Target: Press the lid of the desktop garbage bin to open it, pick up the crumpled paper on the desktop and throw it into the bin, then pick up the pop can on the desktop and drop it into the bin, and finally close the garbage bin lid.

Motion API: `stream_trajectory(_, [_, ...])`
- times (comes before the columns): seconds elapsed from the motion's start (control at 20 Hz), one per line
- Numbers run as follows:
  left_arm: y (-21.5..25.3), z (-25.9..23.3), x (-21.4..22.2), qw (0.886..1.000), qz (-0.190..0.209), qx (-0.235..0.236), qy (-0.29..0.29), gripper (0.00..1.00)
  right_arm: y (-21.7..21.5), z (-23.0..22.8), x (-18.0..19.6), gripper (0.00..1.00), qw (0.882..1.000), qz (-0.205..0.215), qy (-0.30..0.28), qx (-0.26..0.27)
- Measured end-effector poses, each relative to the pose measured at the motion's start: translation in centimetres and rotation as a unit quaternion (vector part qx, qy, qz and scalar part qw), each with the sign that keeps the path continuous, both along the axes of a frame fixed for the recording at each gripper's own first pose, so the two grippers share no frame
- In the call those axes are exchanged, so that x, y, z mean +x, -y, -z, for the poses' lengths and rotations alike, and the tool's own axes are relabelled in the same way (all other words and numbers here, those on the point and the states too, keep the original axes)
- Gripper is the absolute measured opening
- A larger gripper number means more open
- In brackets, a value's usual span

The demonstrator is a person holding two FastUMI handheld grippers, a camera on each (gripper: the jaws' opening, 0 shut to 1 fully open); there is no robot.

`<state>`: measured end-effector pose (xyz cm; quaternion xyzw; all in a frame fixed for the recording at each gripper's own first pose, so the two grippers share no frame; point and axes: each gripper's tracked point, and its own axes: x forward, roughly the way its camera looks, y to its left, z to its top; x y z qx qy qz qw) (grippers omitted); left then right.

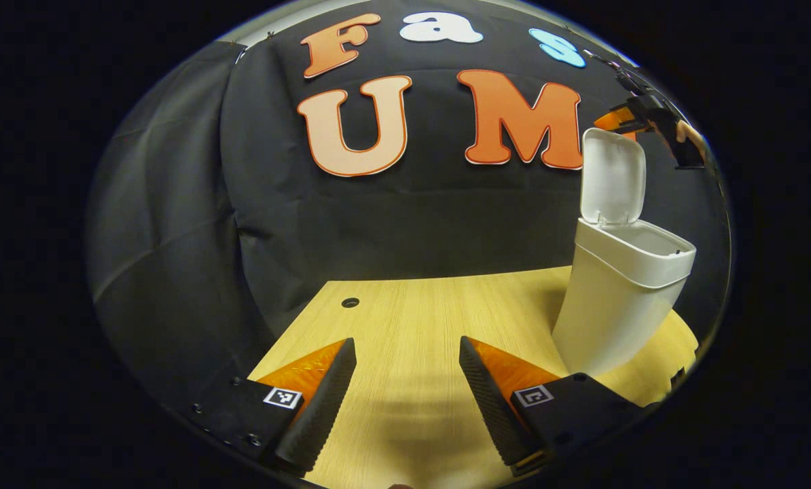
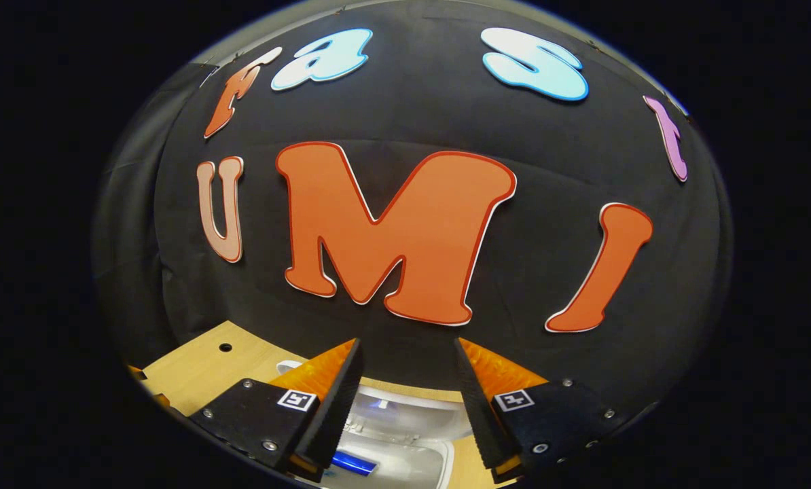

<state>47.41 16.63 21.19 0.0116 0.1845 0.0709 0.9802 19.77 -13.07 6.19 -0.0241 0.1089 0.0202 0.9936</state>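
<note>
L gripper [image 1: 407, 380] low over the desk [image 1: 405, 319], jaws wide apart, nothing between them, just bare wood grain. R gripper [image 2: 405, 387] hangs right above the bin's open mouth, jaws also spread wide, empty; same R gripper is visible far off in the left gripper view, up by the raised lid [image 1: 613, 176].

Bin [image 1: 616, 299] stands on the desk's right side, lid flipped up on its rear hinge. Looking down from the right gripper view I see inside the bin [image 2: 405, 435]: pale liner wall and something w/ a blue glint at the bottom, prob the pop can but too small to be sure. Crumpled paper: can't tell where it is.

Judging by this, drops look done, step in hand = close the lid. To do it well: bring R gripper behind/above the lid top edge, push fwd and down in an arc around the hinge, press until it latches, don't shove sideways since the bin is tall, narrow at the base, light, could tip. L could steady the body if needed.

Materials: bin smooth matte white plastic, rounded corners, tapered body, thicker rim band. Desk light wood laminate, w/ a small dark hole near the far-left edge.
</note>
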Motion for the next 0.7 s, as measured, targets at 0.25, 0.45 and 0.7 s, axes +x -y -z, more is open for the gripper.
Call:
stream_trajectory(0.25, [-0.5,0.3,0.7,1.0,0.028,0.004,-0.001,0.97,-0.7,3.1,-3.5,0.8,0.999,0.005,-0.04,0.002])
stream_trajectory(0.45, [-0.1,0.8,1.0,0.999,0.049,0.001,-0.006,0.97,-1.6,4.7,-5.9,0.8,0.998,0.005,-0.062,0.003])
stream_trajectory(0.7, [0.1,1.2,1.3,0.998,0.065,-0.006,-0.006,0.97,-3.5,7.8,-8.7,0.8,0.995,0.004,-0.093,0.016])
